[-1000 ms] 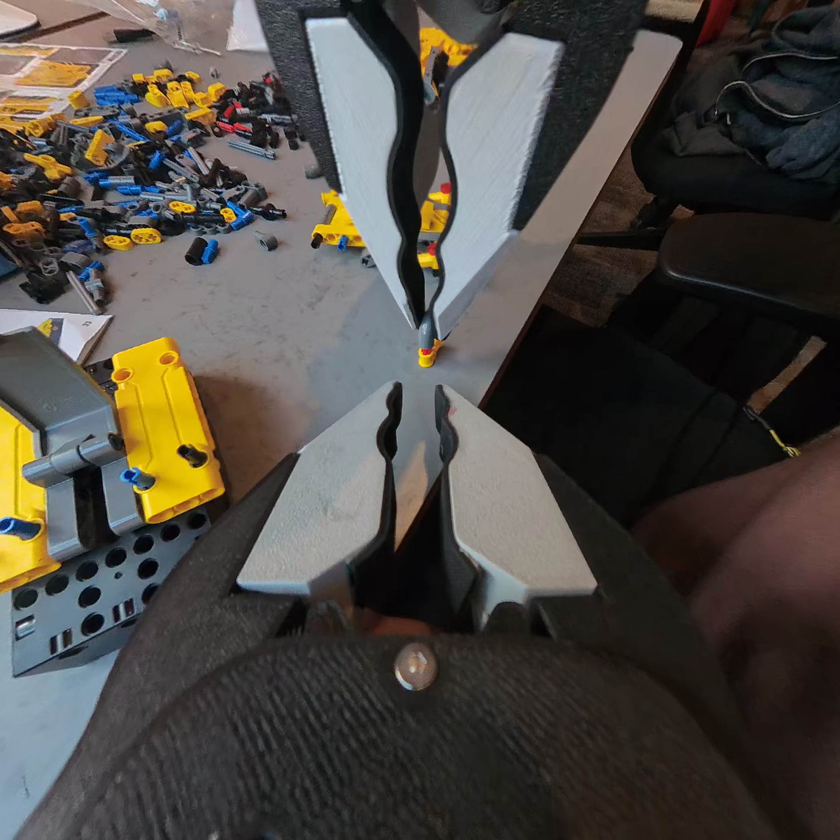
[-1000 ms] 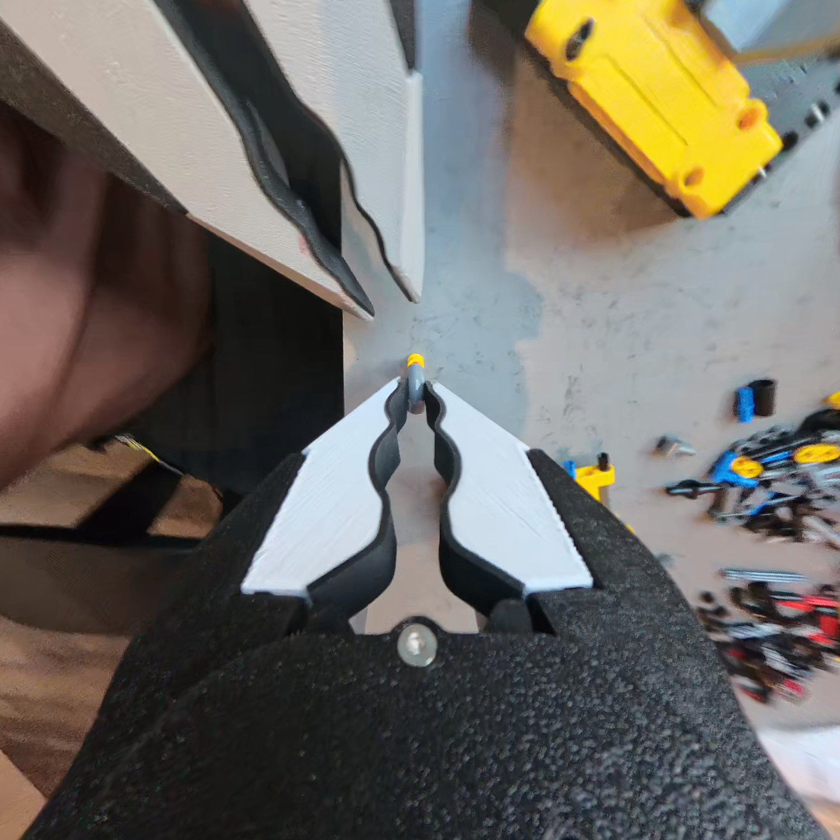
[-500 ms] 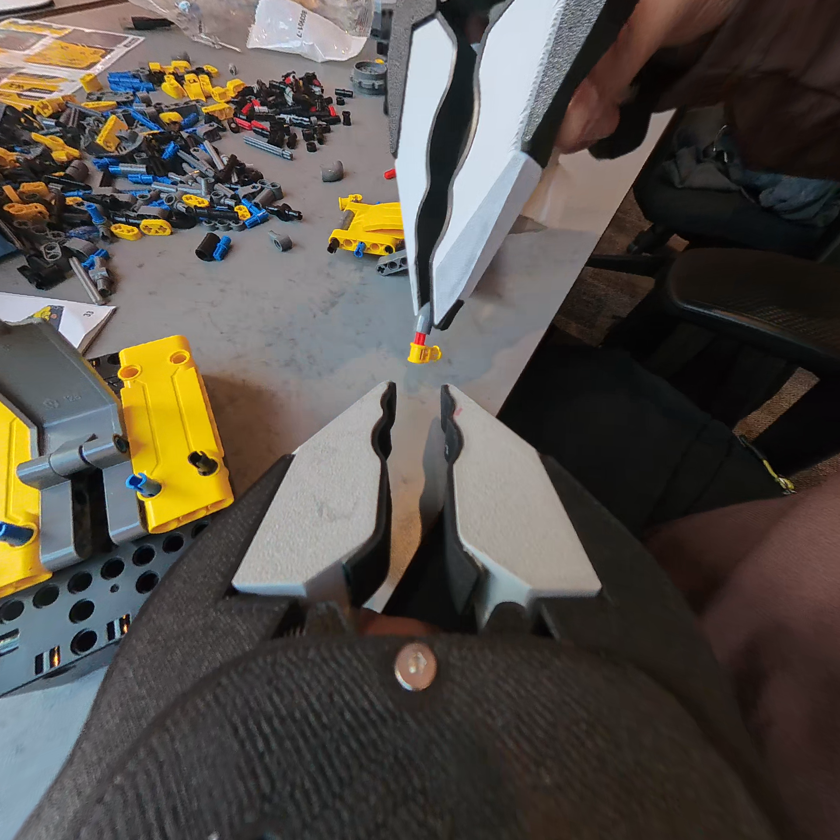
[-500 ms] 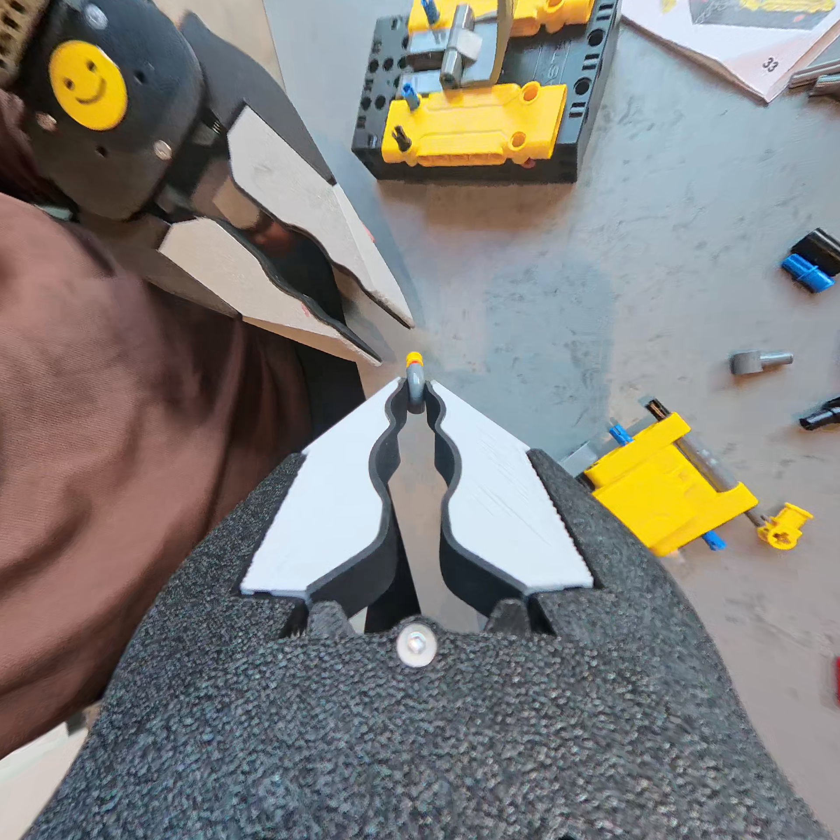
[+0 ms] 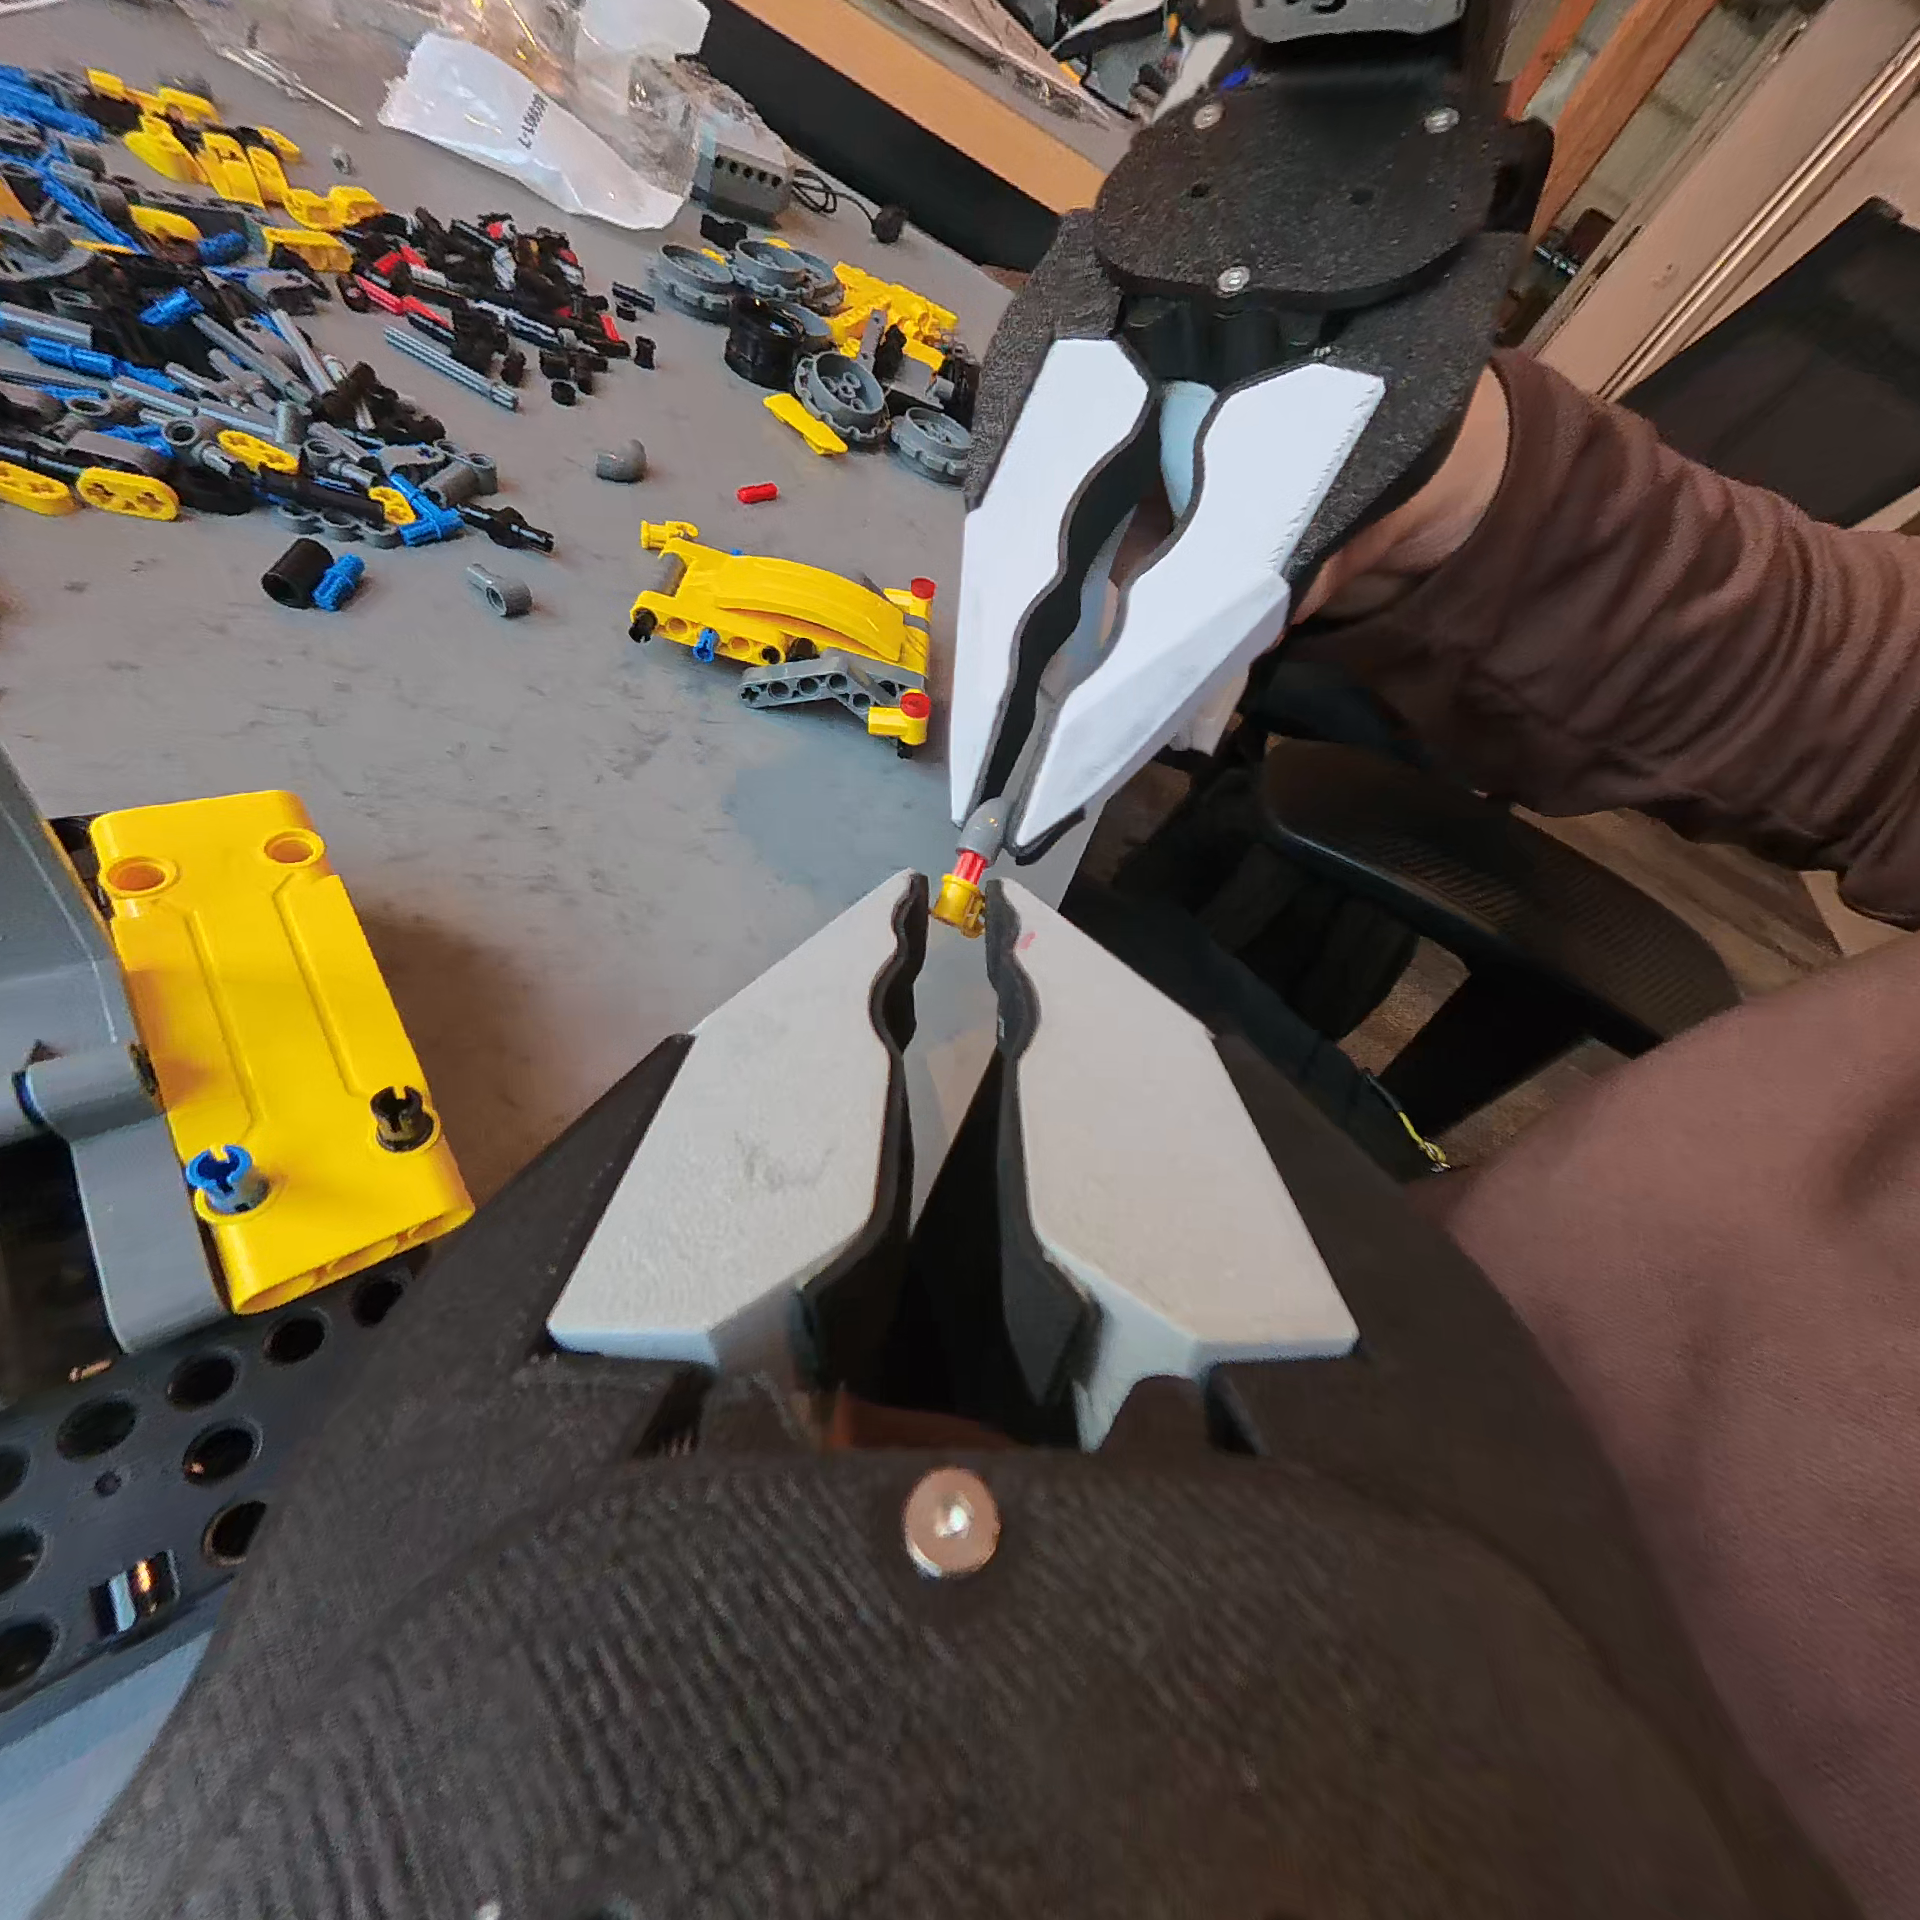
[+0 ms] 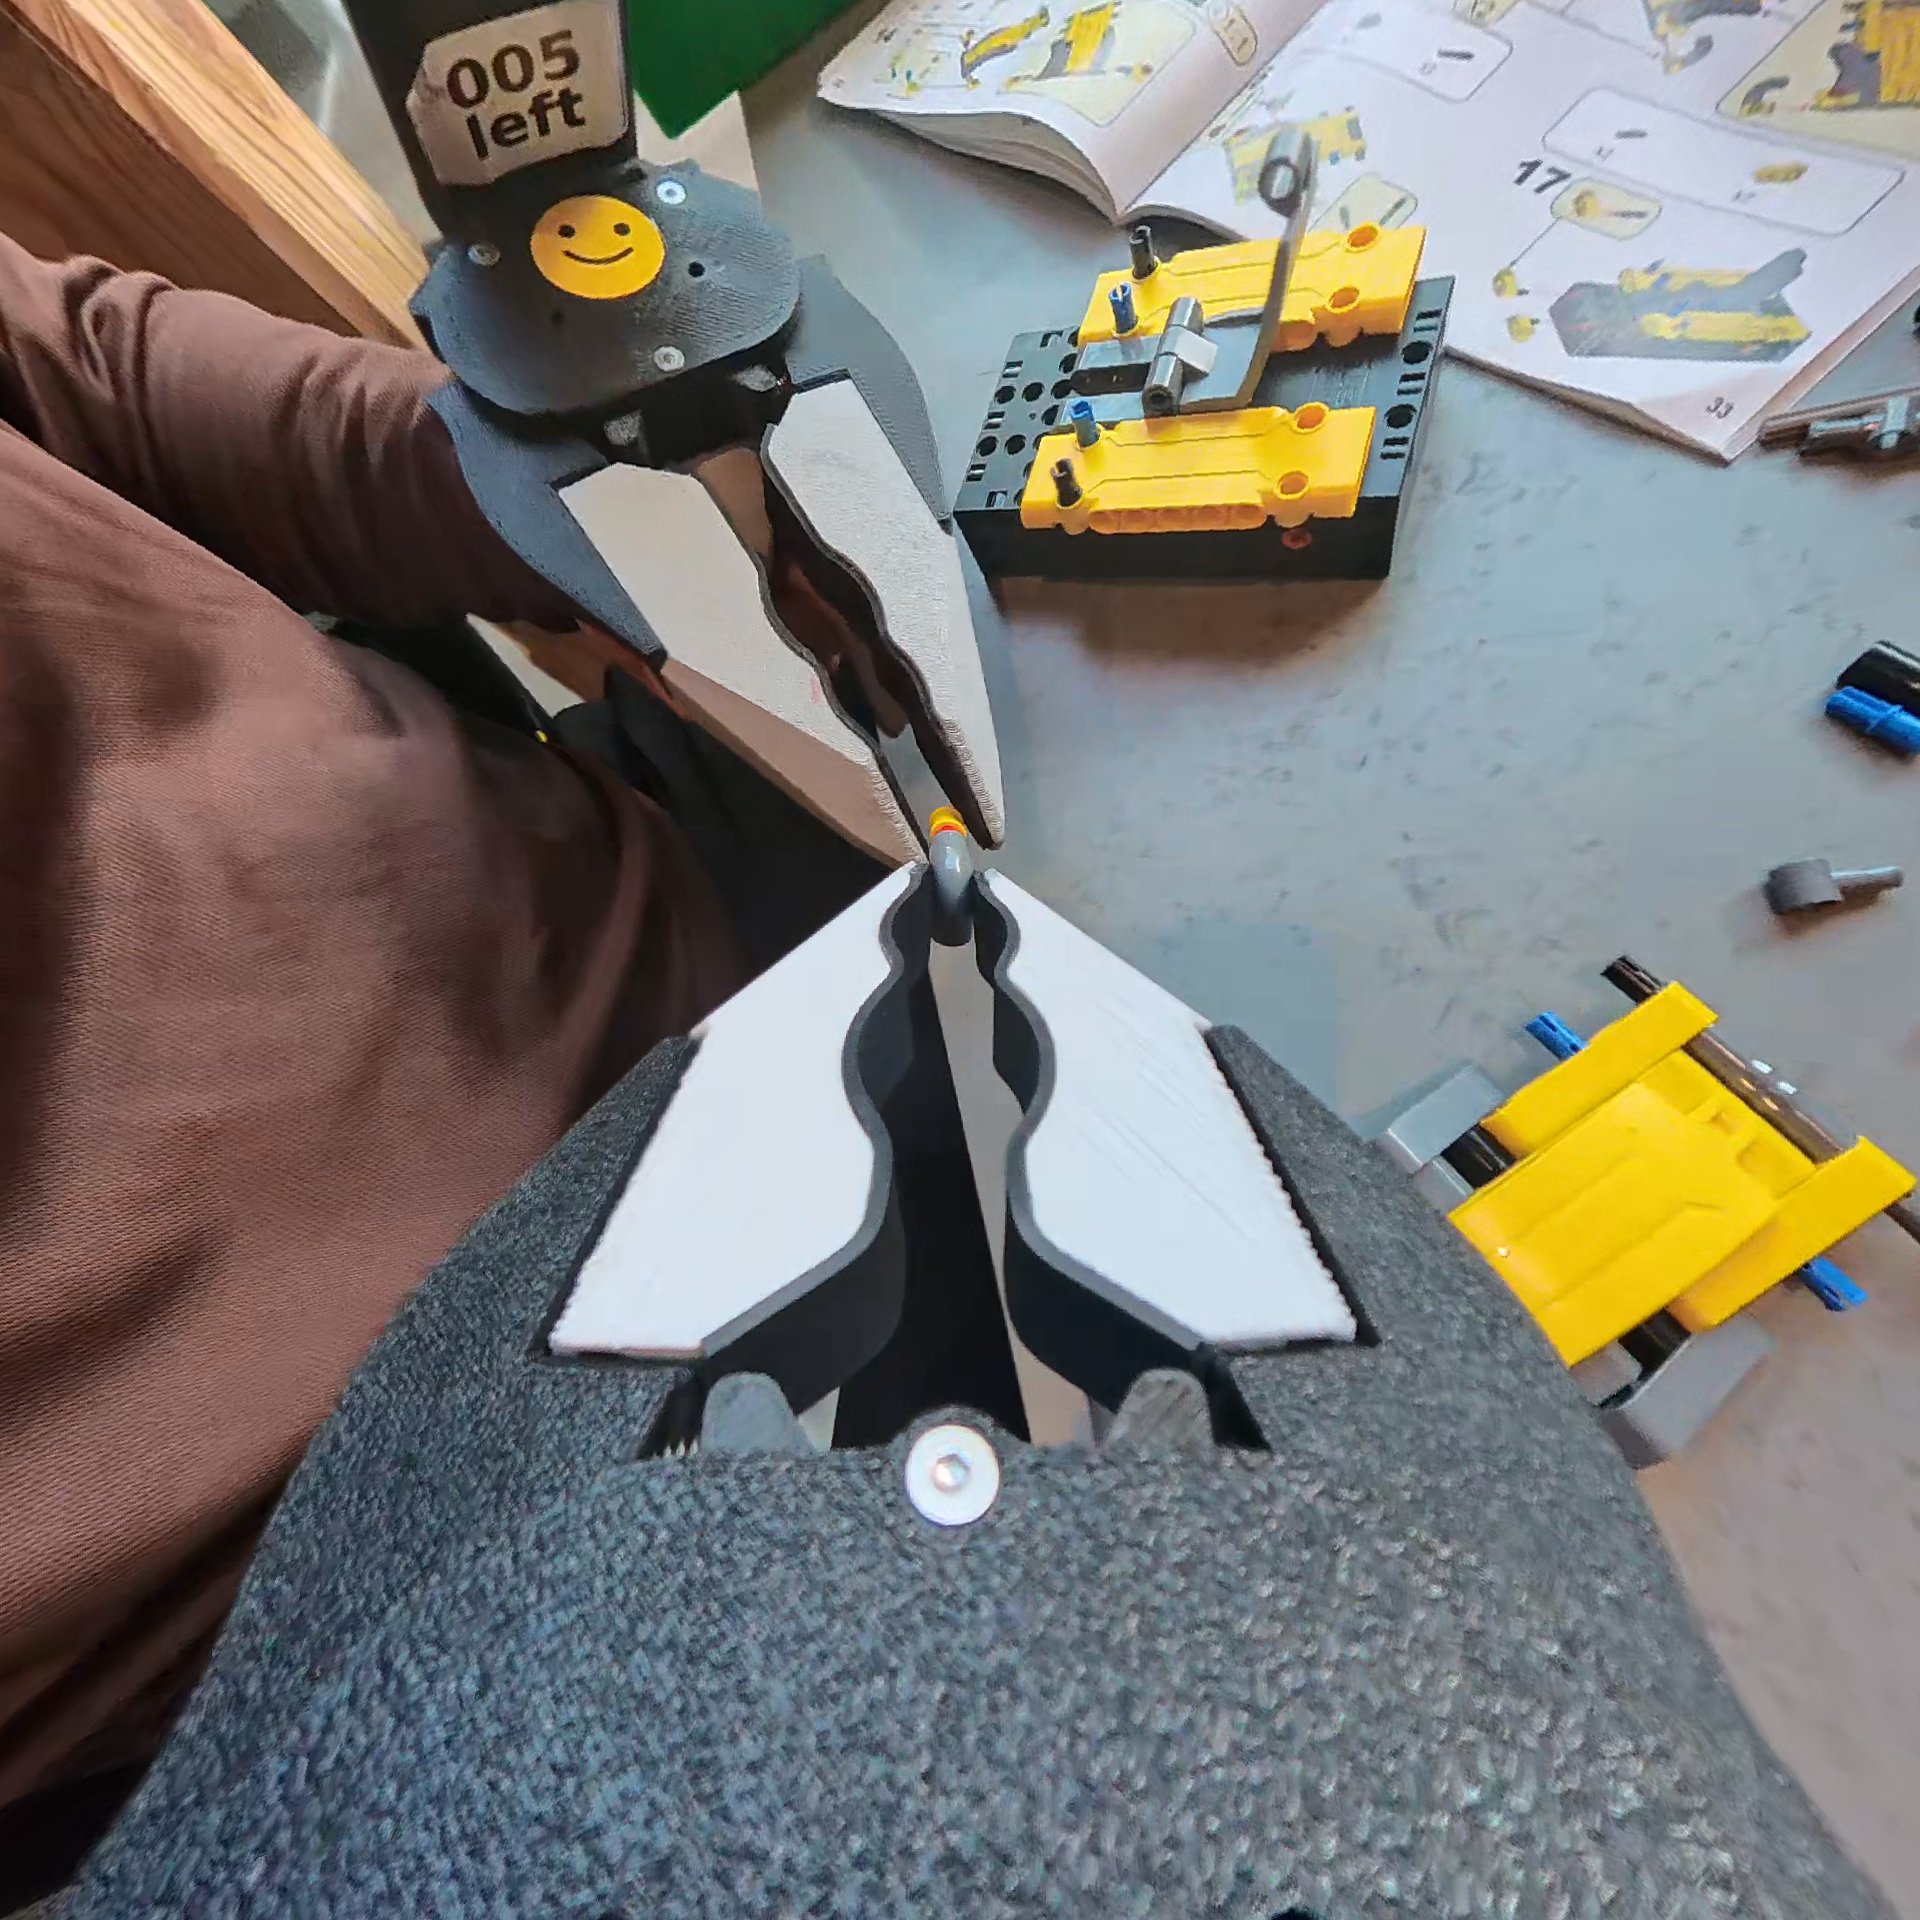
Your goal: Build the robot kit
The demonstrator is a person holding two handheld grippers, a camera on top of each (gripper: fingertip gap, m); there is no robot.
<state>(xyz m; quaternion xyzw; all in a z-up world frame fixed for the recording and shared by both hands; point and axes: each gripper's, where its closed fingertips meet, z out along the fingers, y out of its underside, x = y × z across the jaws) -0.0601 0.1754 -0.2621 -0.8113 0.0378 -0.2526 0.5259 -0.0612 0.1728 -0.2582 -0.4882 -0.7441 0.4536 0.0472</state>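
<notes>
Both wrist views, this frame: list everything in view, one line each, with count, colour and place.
small rod piece: one, grey with red and yellow end, above the table edge between the two grippers
table: one, grey, under everything
block assembly: one, black base with yellow panels, near the booklet
loose parts pile: many, black, blue, yellow, red, far side of the table
curved yellow piece: one, mid-table
plastic bag: one, clear, behind the pile
booklet: one, open, far edge
sleeve: brown, on the arm behind the right gripper
right gripper: jaws shut on the rod
left gripper: jaws slightly apart around the yellow tip
</notes>
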